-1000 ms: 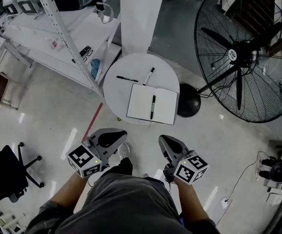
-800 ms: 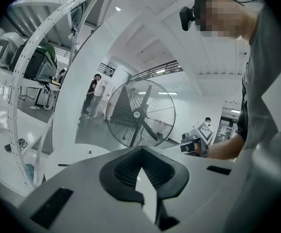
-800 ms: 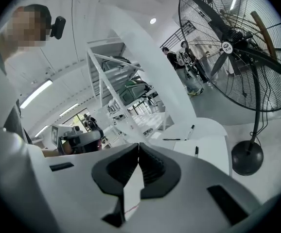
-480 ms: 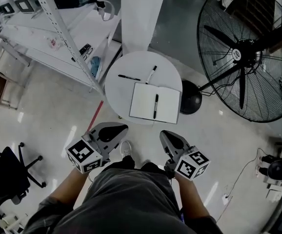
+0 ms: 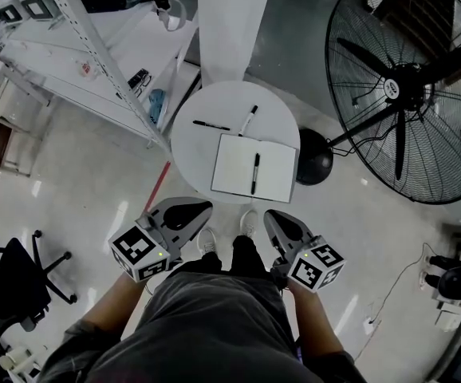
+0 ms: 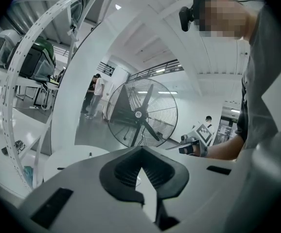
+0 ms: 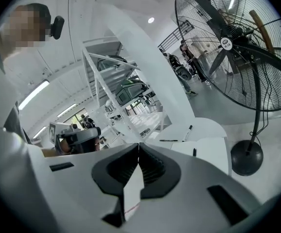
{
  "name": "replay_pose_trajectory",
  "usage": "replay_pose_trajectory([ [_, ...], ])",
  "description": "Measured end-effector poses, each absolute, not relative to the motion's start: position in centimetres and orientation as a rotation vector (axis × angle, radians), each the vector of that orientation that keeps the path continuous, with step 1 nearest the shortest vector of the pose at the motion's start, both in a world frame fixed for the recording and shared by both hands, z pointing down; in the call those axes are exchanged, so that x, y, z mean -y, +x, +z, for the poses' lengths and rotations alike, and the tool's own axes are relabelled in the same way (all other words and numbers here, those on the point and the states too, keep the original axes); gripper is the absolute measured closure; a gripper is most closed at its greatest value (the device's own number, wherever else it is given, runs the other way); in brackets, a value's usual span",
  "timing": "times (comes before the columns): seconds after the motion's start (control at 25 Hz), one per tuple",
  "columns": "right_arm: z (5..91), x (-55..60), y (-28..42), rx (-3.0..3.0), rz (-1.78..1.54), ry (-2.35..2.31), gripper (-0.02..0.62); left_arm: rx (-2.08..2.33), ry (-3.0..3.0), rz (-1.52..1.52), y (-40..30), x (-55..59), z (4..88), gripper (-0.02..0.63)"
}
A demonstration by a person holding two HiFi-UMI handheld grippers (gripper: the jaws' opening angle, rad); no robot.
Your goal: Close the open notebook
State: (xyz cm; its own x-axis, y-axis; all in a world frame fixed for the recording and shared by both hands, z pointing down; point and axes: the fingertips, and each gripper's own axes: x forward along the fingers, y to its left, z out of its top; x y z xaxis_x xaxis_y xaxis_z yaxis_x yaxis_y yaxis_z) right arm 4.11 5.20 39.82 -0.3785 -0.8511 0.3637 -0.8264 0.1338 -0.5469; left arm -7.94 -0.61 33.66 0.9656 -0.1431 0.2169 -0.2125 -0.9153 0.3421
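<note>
Open notebook point(image 5: 254, 168): lying at the bench's point(image 5: 214, 106) near-right edge, pen point(image 5: 255, 173) resting along its middle. Left gripper point(image 5: 192, 210), right gripper point(image 5: 278, 222): jaws sitting together, empty, well short. Closing cleanly is likely needing the pen lifted off first.

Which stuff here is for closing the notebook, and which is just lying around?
For the job: open notebook, the pen on its page, left gripper and right gripper, both with jaws shut.

Just lying about: black pen and marker on the round table, big fan, office chair.
</note>
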Motion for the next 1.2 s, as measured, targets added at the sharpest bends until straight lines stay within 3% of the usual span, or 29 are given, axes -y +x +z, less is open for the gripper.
replay_pose_trajectory([
  [1.2, 52.4, 1.6, 19.9, -2.337, -1.433, -1.719, 0.575, 0.417, 2.600, 0.449, 5.7, 8.4, 40.6, 0.592],
])
